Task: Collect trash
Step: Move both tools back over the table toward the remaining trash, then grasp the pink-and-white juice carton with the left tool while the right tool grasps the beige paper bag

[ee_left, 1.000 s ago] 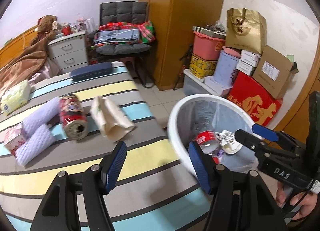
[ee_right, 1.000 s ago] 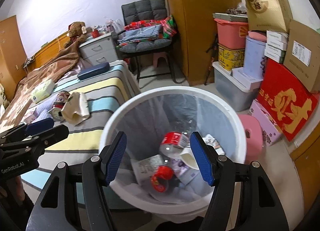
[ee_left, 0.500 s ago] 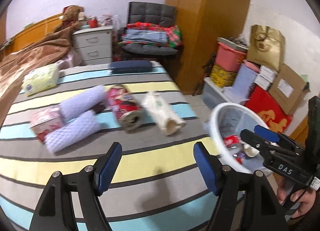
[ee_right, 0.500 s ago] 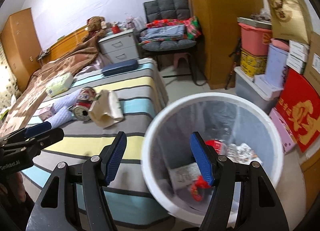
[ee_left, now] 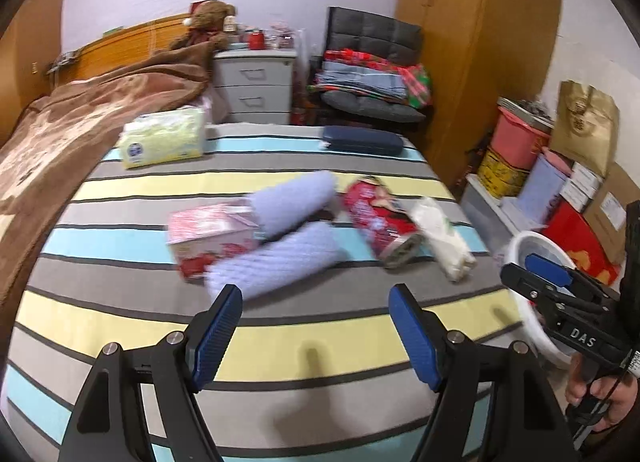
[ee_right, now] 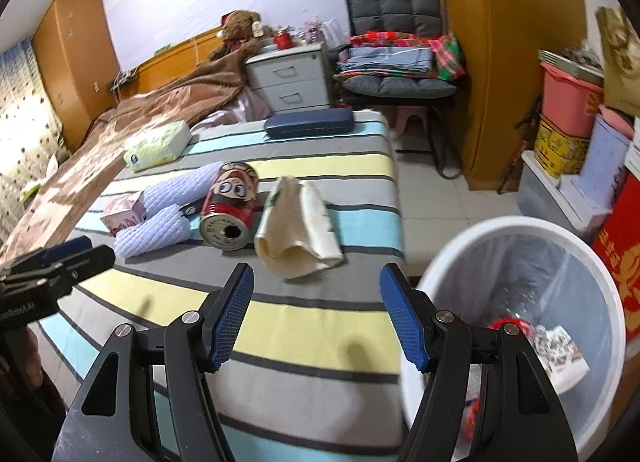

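Left wrist view: left gripper (ee_left: 314, 326) now over striped bed (ee_left: 120, 326), bin no longer ahead; jaws just widened, spread, nothing between. Judged: drop done, next pickup starting. Red cartoon can (ee_left: 378, 224) lies on side near bed's right edge, rigid metal cylinder; cream paper bag (ee_left: 442, 236) touching it, crumpled, soft.

Right wrist view: right gripper (ee_right: 316, 316) swung from white bin (ee_right: 600, 262) toward bed; jaws apart, empty. Bin beside bed's right edge, clear liner, trash inside. Quilted lilac slippers (ee_right: 154, 232), pink carton (ee_right: 120, 212) left of can.

White bin (ee_right: 520, 230) cut off at right, purple rolls (ee_left: 276, 258) motion-blurred, bin contents indistinct
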### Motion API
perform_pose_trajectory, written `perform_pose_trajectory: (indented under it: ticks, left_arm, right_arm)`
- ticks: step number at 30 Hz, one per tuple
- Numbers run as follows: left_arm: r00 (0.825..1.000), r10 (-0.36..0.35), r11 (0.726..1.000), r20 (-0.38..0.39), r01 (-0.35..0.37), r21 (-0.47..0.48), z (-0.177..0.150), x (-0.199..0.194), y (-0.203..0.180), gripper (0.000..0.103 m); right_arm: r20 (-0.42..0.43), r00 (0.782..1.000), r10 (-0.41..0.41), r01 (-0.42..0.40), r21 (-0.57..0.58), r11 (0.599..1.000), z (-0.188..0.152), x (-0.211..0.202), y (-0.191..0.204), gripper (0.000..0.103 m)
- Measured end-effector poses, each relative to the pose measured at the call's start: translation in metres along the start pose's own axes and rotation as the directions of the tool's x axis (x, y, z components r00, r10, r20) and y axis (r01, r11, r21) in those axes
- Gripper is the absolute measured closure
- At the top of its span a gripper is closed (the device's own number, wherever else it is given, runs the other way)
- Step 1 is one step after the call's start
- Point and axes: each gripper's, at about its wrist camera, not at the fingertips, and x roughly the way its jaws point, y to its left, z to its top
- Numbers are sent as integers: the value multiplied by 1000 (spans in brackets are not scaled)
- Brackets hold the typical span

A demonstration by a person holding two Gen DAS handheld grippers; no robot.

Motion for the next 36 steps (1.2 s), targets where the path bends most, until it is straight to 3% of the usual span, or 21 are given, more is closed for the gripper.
perform_pose_trajectory:
  ticks: [4, 9, 15, 21, 22, 25, 36]
  left_arm:
    - [999, 37, 999, -9, -37, -29, 7, 5, 31, 28]
    - [994, 105, 994, -4, -105, -33, 17, 15, 63, 28]
    - [996, 94, 996, -2, -94, 2, 33, 29, 86, 28]
    - [1000, 7, 1000, -19, -6, 19, 42, 51, 94, 28]
    - [1000, 3, 1000, -21, -2, 28, 40, 53, 92, 28]
    - [999, -39, 998, -31, 40, 48, 36, 60, 83, 28]
    - [978, -197, 978, -70, 201, 58, 17, 51, 40, 28]
  right_arm:
    - [-23, 1000, -1, 0, -33, 999, 4, 13, 8, 37]
    - [-47, 999, 2, -5, -62, 998, 8, 25, 17, 48]
    - [-71, 997, -7, 1, -82, 997, 11, 35, 21, 59]
    - [-79, 997, -13, 6, -85, 996, 16, 42, 24, 66]
    - [-80, 997, -15, 8, -85, 996, 16, 42, 24, 76]
    - [-83, 996, -19, 13, -73, 997, 16, 43, 22, 89]
    - [-81, 997, 1, -5, -49, 999, 14, 43, 16, 92]
